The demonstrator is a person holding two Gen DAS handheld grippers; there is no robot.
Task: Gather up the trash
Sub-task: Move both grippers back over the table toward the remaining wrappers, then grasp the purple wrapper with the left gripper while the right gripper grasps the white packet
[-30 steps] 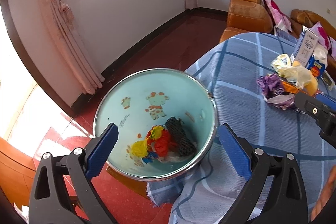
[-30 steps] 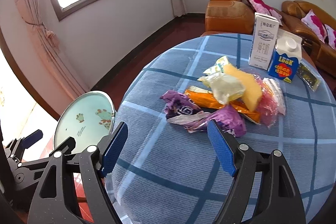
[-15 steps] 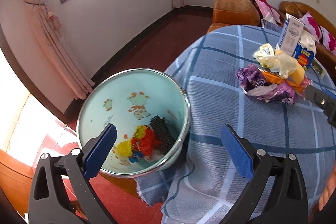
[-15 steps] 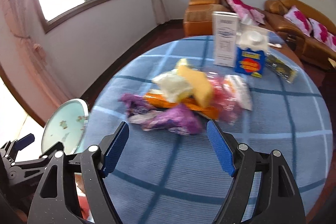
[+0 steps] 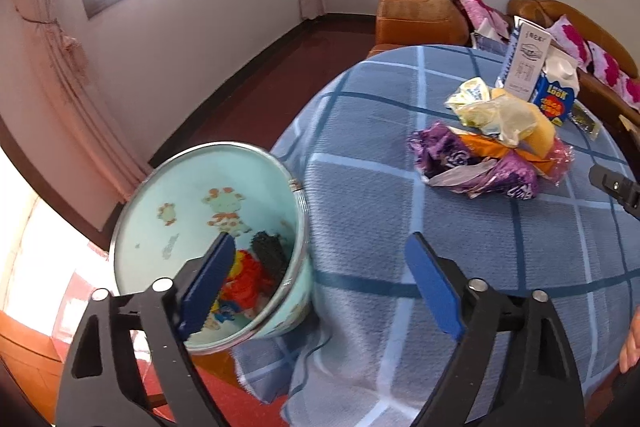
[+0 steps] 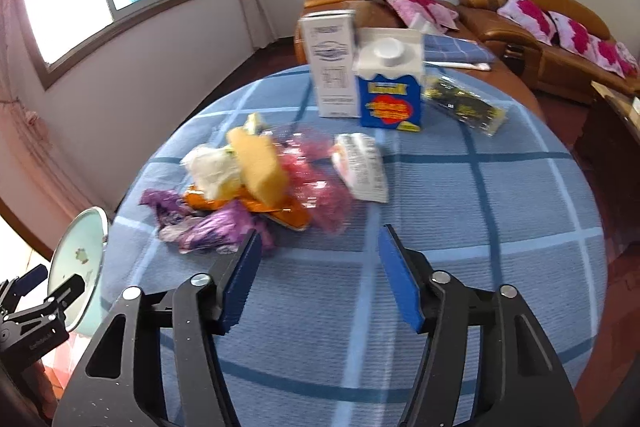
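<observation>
Currently I log: trash pile (image 6: 256,195) on the table (image 6: 480,211), just beyond my right gripper (image 6: 318,267); both jaws just narrowed, nothing between. Left gripper (image 5: 320,285) parted, empty, beside the bin (image 5: 192,211). Bin contents half hidden behind one finger; pile blurred.

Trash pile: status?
Left gripper, right gripper empty, jaws just narrowing. Trash pile untouched on table. Bin part-filled. Path clear.
</observation>
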